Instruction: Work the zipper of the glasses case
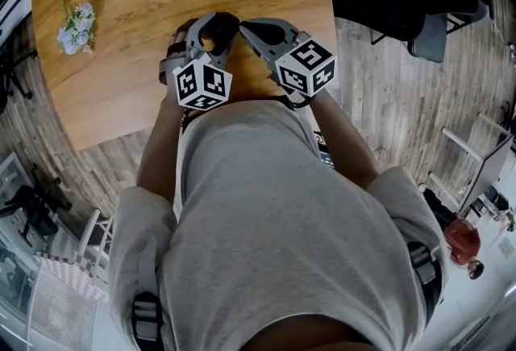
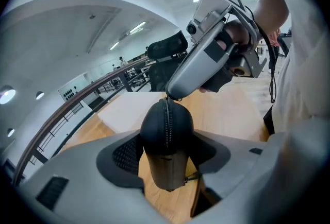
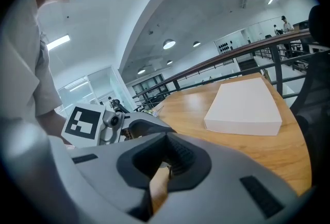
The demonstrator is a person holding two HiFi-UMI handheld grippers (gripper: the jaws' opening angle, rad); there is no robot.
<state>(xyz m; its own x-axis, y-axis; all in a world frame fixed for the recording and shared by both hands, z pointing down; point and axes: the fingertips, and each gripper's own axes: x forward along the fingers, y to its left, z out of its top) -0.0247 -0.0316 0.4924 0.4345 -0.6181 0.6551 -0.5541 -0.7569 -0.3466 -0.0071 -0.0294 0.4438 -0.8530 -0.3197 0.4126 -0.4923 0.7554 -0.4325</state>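
The left tongs [image 2: 165, 161] clamp the glasses case [image 2: 166, 127]; the right tongs [image 3: 164, 166], closed, pinch its zipper pull [image 3: 168, 171].

No legible text, only coded squares on left cube [image 1: 201, 85], right cube [image 1: 306, 65]

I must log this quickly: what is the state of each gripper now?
Left gripper: closed on the glasses case.
Right gripper: closed, pinching the zipper pull.
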